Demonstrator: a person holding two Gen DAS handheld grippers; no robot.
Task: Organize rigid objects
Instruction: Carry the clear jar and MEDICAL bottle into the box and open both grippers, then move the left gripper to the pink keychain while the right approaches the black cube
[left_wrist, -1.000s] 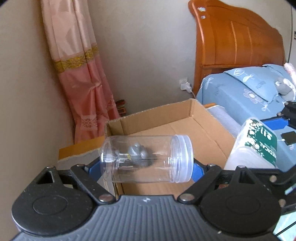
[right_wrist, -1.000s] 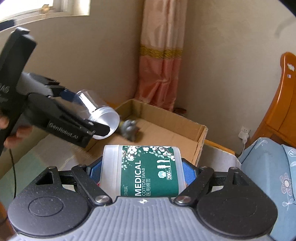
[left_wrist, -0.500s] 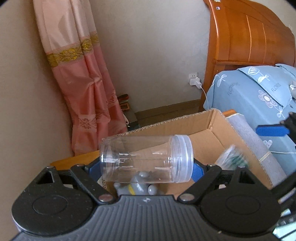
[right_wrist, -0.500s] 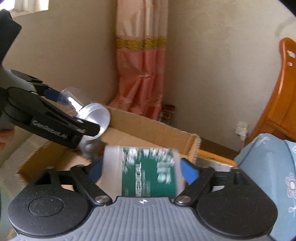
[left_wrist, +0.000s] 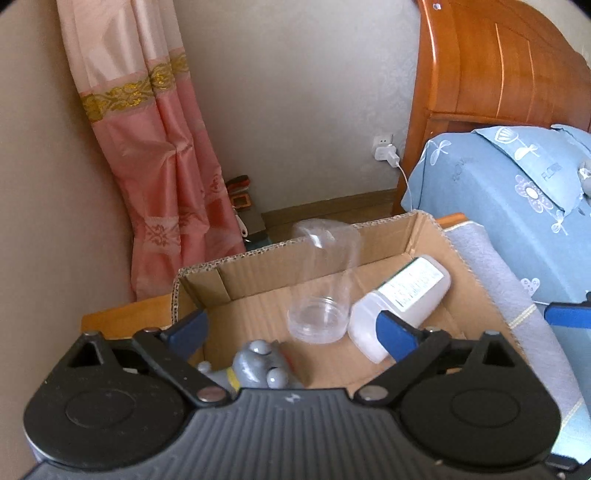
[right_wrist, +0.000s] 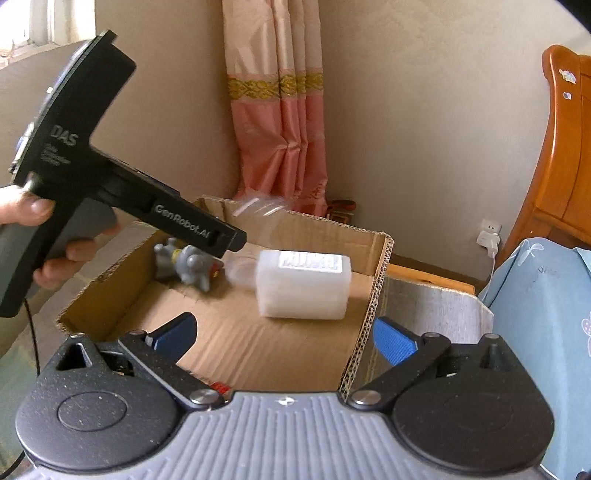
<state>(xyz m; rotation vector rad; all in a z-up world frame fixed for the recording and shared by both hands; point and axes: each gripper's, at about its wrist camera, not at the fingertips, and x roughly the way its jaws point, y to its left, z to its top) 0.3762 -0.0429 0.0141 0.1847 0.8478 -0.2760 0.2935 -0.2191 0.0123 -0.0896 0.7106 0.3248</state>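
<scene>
An open cardboard box (left_wrist: 388, 236) (right_wrist: 373, 295) sits below both grippers. Inside it lie a clear plastic jar (left_wrist: 325, 280), blurred and leaning on the far wall, a white cotton swab box (left_wrist: 402, 299) (right_wrist: 304, 284) on its side, and a grey toy figure (left_wrist: 258, 363) (right_wrist: 186, 260). My left gripper (left_wrist: 291, 328) is open and empty above the box's near edge. My right gripper (right_wrist: 284, 338) is open and empty above the box's near right corner. The left gripper's body (right_wrist: 122, 192) shows in the right wrist view, over the box's left side.
A pink curtain (left_wrist: 159, 155) hangs behind the box. A wooden headboard (left_wrist: 491, 66) and a bed with blue bedding (left_wrist: 517, 206) stand to the right. A grey cloth (left_wrist: 498, 280) lies between box and bed. A wall socket with a charger (left_wrist: 384, 147) is at the back.
Both grippers opened. The clear jar dropped from my left gripper into the box, and the cotton swab box dropped from my right gripper and now lies inside.
</scene>
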